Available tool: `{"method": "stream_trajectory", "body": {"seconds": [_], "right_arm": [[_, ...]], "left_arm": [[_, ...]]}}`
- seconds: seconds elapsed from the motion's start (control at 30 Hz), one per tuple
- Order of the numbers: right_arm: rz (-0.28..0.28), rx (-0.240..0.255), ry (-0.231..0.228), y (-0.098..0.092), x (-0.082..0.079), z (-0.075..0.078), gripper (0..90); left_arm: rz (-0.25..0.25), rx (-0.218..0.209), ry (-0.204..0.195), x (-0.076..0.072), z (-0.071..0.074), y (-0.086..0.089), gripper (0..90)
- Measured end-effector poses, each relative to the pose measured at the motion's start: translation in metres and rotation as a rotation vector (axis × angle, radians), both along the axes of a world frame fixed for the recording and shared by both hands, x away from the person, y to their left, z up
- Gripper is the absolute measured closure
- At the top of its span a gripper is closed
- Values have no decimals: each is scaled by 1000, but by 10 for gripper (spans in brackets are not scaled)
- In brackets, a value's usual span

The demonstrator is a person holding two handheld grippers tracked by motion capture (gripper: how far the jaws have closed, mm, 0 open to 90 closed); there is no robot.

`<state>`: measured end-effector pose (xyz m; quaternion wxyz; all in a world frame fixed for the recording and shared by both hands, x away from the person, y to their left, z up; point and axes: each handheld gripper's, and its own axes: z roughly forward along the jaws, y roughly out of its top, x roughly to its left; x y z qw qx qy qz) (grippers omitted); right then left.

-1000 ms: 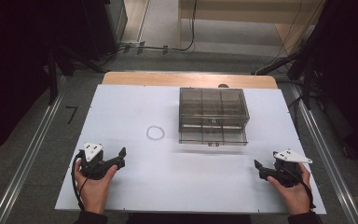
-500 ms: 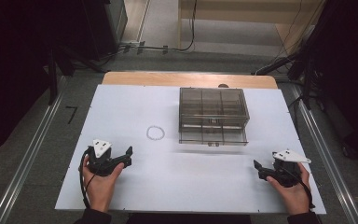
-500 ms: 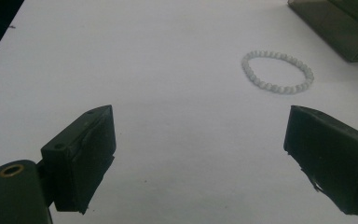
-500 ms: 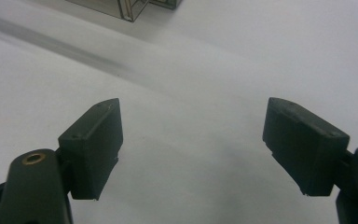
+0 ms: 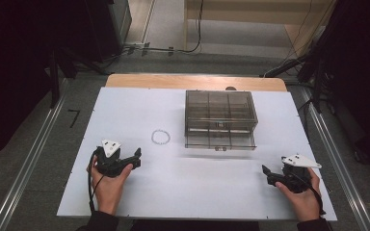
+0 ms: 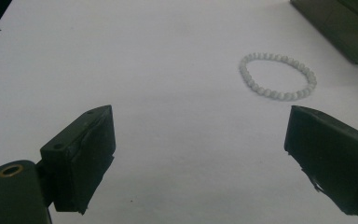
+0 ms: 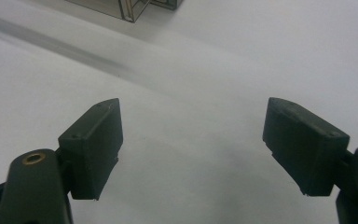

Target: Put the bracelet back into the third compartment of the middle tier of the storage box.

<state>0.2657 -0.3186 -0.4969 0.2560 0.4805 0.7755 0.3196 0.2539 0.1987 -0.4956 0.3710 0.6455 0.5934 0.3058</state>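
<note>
Bracelet: closed ring of small white beads, flat on table. Left gripper wide open, empty, near it.

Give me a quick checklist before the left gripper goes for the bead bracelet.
1. Left gripper open: ok, jaws wide apart.
2. Bead bracelet in sight: ok, flat on the white table, ahead and to the right of the jaws.
3. Path to the bracelet: ok, bare table between.
4. Bracelet apart from the drawer box: ok, a gap shows.
5. Right gripper out of the way: ok, open, at the far side.
6. A drawer open to receive it: cannot tell.
</note>
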Motion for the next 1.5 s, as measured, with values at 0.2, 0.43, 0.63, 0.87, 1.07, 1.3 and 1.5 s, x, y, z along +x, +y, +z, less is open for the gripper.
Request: {"method": "stream_trajectory", "body": {"seconds": [0.2, 0.43, 0.63, 0.87, 1.07, 1.3, 1.5], "right_arm": [[-3, 2, 2, 0, 0, 0, 184], [-3, 3, 1, 0, 0, 0, 184], [-4, 4, 1, 0, 0, 0, 184], [-2, -1, -4, 0, -1, 1, 184], [4, -1, -6, 1, -2, 2, 184], [7, -1, -4, 2, -1, 2, 184], [9, -4, -1, 2, 0, 1, 184]], "left_arm": [[-1, -4, 1, 5, 0, -5, 89], [-11, -6, 12, 11, 1, -11, 89], [-19, -10, 29, 16, 0, -15, 88], [-30, -16, 29, 24, 2, -25, 89], [-25, 2, 51, 33, -1, -32, 89], [-7, 7, 92, 46, -3, -32, 91], [0, 9, 137, 55, -6, -35, 98]]}}
